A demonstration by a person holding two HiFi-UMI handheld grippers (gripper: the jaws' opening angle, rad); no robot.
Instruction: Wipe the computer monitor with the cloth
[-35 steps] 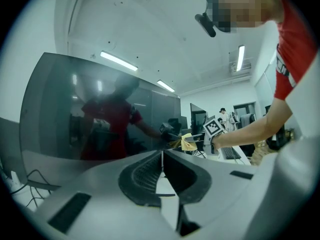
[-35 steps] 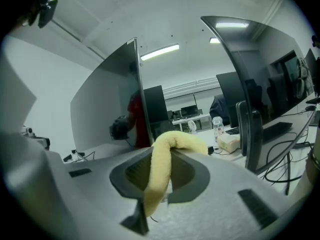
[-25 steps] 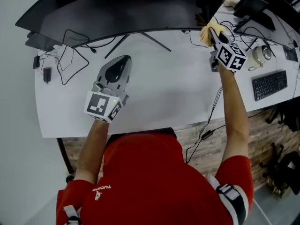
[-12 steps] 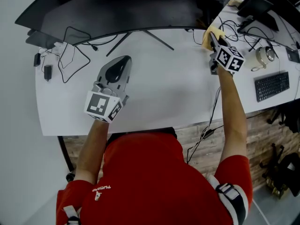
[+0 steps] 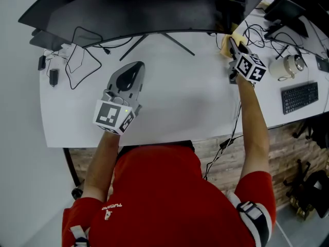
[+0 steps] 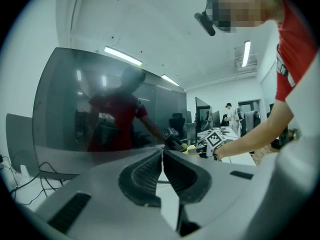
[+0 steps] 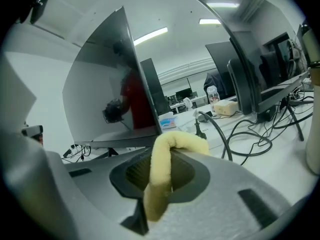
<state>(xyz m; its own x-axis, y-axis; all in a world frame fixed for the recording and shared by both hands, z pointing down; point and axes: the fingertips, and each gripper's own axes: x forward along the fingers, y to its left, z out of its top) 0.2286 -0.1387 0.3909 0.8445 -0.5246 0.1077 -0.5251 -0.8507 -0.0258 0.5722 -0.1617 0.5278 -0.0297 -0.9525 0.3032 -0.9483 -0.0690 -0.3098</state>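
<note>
Left gripper (image 5: 132, 70) sits low over the white desk (image 5: 180, 102). Its 2 jaws are pressed together with nothing between them, and they point at the curved monitor (image 5: 133, 9). Right gripper (image 5: 232, 42) is at the monitor's right end, jaws clamped on a fold of yellow cloth (image 7: 159, 179). Cloth is just beside the screen edge; contact unclear.

The computer monitor (image 5: 128, 9) is big, dark and curved. Its screen is off and shiny like a mirror. It stands on thin legs (image 5: 175, 43) at the far side of the white tabletop (image 5: 180, 96). The cloth (image 5: 226, 45) is yellow, soft and fluffy. It is folded into a thick strip. The jaws of the right hand-held gripper (image 5: 233, 43) pinch it, just beside the monitor's right end.
</note>
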